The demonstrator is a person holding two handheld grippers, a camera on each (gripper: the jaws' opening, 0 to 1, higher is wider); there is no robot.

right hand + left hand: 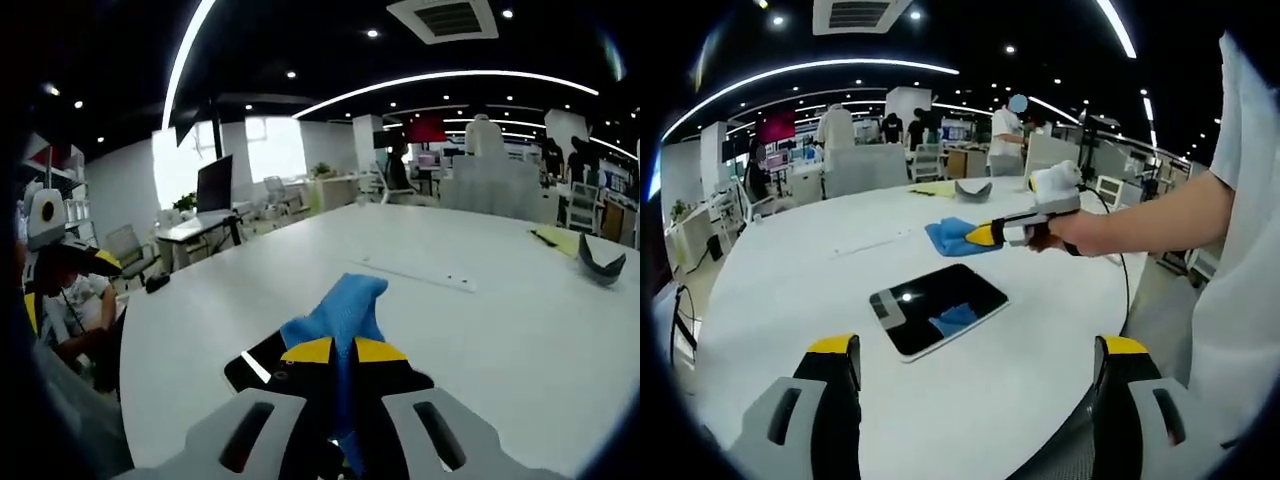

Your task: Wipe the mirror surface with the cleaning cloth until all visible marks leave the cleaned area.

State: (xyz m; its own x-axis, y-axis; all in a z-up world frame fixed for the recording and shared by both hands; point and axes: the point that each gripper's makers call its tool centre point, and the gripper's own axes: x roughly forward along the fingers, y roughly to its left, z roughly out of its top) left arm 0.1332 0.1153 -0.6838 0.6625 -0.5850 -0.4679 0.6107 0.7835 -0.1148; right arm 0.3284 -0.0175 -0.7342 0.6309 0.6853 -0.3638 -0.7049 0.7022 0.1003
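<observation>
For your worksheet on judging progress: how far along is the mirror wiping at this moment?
Done: the right gripper has the blue cleaning cloth pinched between its fingers. In hand: the cloth is held off the white table, beside the mirror. Left: all the wiping; the cloth is not on the glass. The left gripper is open and holds nothing. Marks are too small to judge.

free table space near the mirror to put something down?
Bare white round table left of the dark rectangular mirror, and between it and the left gripper. Crowded behind: right gripper holding the blue cleaning cloth.
</observation>
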